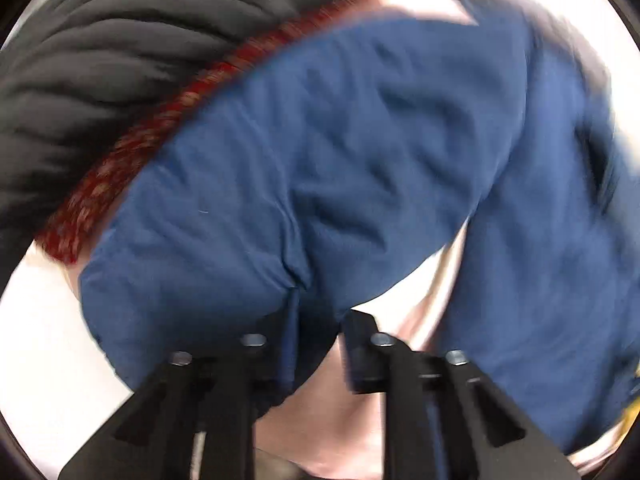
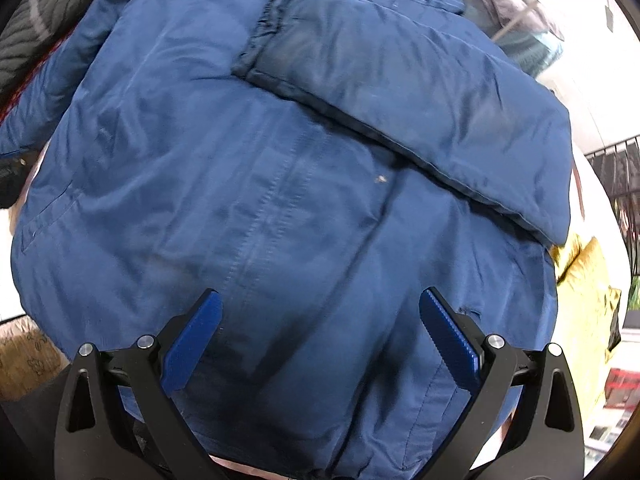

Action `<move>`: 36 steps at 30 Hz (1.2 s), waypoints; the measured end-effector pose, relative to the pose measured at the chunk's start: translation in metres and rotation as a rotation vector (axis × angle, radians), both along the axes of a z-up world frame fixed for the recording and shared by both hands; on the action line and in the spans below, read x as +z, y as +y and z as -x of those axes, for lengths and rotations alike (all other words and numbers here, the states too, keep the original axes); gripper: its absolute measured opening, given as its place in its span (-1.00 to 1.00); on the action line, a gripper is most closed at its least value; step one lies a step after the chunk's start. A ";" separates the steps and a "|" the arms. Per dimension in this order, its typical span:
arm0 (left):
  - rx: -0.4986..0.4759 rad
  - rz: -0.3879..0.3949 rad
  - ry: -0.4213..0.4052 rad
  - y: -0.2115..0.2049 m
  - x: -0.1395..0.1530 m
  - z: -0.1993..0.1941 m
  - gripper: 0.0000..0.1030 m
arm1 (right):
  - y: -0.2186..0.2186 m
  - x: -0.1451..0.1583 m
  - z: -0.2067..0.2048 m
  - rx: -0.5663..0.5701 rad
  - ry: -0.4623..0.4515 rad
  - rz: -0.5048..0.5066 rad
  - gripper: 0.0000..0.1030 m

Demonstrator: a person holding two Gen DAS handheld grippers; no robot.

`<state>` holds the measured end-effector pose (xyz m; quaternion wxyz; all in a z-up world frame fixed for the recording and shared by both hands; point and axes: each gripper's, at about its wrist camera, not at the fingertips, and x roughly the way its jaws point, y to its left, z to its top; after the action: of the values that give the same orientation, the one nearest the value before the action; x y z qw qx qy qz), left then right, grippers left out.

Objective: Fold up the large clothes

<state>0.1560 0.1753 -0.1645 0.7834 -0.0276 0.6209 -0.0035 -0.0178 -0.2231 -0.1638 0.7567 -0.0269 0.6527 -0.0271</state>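
A large blue padded jacket [image 2: 280, 184] lies spread on a white surface and fills the right wrist view. One sleeve [image 2: 400, 92] is folded across its chest. My right gripper [image 2: 324, 332] hovers open over the jacket's lower front, and its blue pads [image 2: 196, 340] hold nothing. In the blurred left wrist view, my left gripper [image 1: 320, 344] is shut on the end of the jacket's other sleeve [image 1: 320, 152]. A fold of blue cloth is pinched between its black fingers [image 1: 356, 352], and the sleeve stretches away from them.
A black quilted garment [image 1: 100, 60] and a red patterned fabric band [image 1: 132, 152] lie beyond the sleeve. White tabletop [image 1: 40, 340] shows at the left. Yellow fabric [image 2: 588, 288] lies right of the jacket, a cardboard box [image 2: 24, 356] is at lower left, and grey and teal clothes [image 2: 532, 40] lie at the far right.
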 end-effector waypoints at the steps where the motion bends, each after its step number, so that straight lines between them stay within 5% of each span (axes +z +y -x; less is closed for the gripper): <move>1: 0.039 0.077 -0.027 0.006 0.016 -0.005 -0.74 | -0.002 0.000 0.001 -0.010 0.000 -0.006 0.89; 5: 0.056 0.267 -0.190 0.013 0.099 -0.029 -0.77 | -0.018 -0.007 -0.016 -0.013 0.001 -0.028 0.89; 9: 0.085 0.540 -0.296 0.009 0.172 -0.048 -0.78 | -0.020 -0.007 -0.024 0.003 -0.009 -0.044 0.89; 13: -0.128 0.437 -0.446 -0.053 0.248 -0.042 -0.78 | -0.026 -0.003 -0.028 -0.004 -0.026 -0.055 0.89; 17: -0.341 0.315 -0.556 -0.126 0.292 -0.053 -0.77 | -0.046 -0.003 -0.027 -0.056 -0.028 -0.070 0.89; 23: -0.461 0.285 -0.479 -0.228 0.261 -0.073 -0.77 | -0.088 -0.003 -0.020 -0.169 -0.033 -0.078 0.89; 28: -0.757 0.069 -0.413 -0.342 0.202 -0.036 -0.62 | -0.125 -0.008 -0.005 -0.275 -0.017 -0.081 0.89; 29: -0.812 0.068 -0.374 -0.366 0.184 -0.026 -0.31 | -0.131 -0.010 -0.002 -0.293 -0.009 -0.084 0.89; 30: -0.842 0.104 -0.326 -0.378 0.167 -0.018 0.20 | -0.137 -0.012 -0.001 -0.310 -0.003 -0.088 0.89; 31: -0.853 0.126 -0.281 -0.386 0.155 -0.009 0.43 | -0.145 -0.014 0.001 -0.331 0.003 -0.093 0.89; 36: -0.944 0.225 -0.135 -0.439 0.119 0.039 0.66 | -0.176 -0.016 0.008 -0.409 0.011 -0.111 0.89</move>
<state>0.1166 -0.2634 -0.0453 0.7269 0.1728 0.5092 -0.4272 -0.0255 -0.3991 -0.1797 0.7320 0.1479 0.6493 -0.1438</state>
